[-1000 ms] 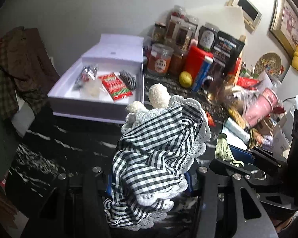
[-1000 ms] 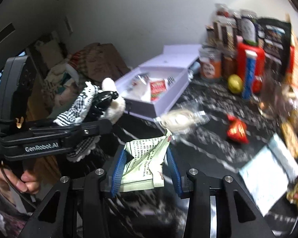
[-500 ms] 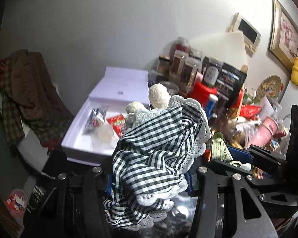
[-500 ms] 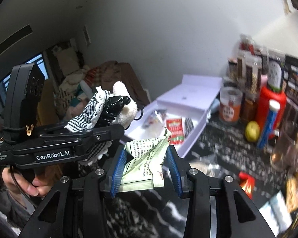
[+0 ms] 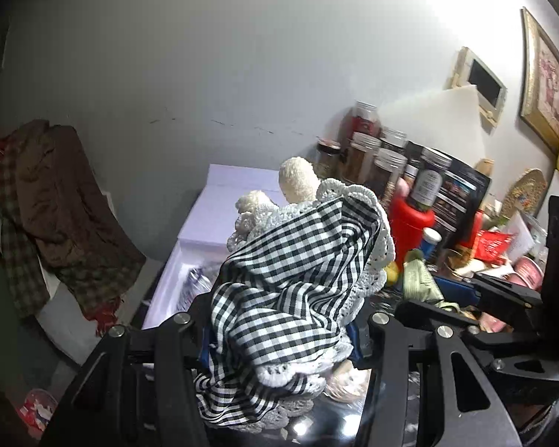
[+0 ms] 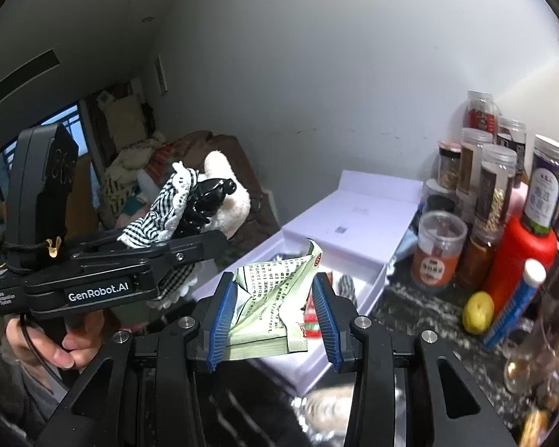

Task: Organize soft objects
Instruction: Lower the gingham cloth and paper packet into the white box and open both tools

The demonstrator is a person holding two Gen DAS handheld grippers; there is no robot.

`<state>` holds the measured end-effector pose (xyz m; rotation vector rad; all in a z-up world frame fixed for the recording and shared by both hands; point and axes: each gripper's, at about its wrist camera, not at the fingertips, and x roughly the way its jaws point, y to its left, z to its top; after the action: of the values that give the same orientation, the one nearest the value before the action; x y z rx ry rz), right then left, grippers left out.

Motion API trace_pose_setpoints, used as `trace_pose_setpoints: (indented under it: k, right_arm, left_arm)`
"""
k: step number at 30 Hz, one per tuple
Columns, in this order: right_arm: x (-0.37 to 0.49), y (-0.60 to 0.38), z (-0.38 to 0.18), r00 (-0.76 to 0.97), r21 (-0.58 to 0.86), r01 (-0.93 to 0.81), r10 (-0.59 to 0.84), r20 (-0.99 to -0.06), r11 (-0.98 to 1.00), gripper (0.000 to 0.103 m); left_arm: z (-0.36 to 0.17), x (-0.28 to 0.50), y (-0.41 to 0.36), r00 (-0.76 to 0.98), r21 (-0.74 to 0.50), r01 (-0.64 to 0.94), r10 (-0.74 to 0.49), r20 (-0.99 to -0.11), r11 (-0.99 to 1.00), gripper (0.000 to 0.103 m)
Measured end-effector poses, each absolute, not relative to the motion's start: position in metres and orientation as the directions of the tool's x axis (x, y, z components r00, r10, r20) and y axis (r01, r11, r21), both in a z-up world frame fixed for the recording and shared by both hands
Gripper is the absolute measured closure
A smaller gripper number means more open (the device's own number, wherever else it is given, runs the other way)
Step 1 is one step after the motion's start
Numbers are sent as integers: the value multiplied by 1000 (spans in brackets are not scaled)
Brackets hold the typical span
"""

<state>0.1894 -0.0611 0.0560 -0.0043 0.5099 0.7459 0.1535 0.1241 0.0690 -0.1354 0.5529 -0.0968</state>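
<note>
Two grippers clamped, left gripper (image 5: 279,335) on gingham plush toy (image 5: 294,279), right gripper (image 6: 275,320) on green packet (image 6: 272,305)

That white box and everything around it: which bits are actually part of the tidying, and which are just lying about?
Part of the job:
- plush toy in a checked dress, gripped by the left gripper
- green packet, gripped by the right gripper
- white box, open, with packets inside

Just lying about:
- jars
- red bottle
- lemon
- brown clothes

Against the grey wall I see clear plastic jars with silver lids (image 6: 497,182) clustered behind a red plastic bottle (image 6: 523,257) and a yellow lemon (image 6: 477,312) on the black marbled countertop (image 6: 421,316). Brown and plaid clothes (image 5: 52,216) lie heaped at far left; a gilt-framed picture (image 5: 546,78) hangs at right.
</note>
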Motion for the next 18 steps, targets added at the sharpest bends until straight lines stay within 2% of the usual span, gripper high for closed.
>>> trace_pose_setpoints:
  k: [4, 14, 18]
  right_arm:
    - [210, -53, 62, 648, 144, -641, 632, -425, 754, 62]
    - [260, -25, 64, 646, 126, -641, 621, -444, 757, 62]
    - [283, -13, 56, 633, 141, -639, 621, -462, 756, 62]
  left_arm:
    - [71, 174, 142, 857, -124, 46, -103, -505, 991, 52]
    - [72, 216, 174, 873, -37, -17, -3, -488, 999, 52]
    - [67, 233, 182, 865, -48, -5, -20, -501, 999, 52]
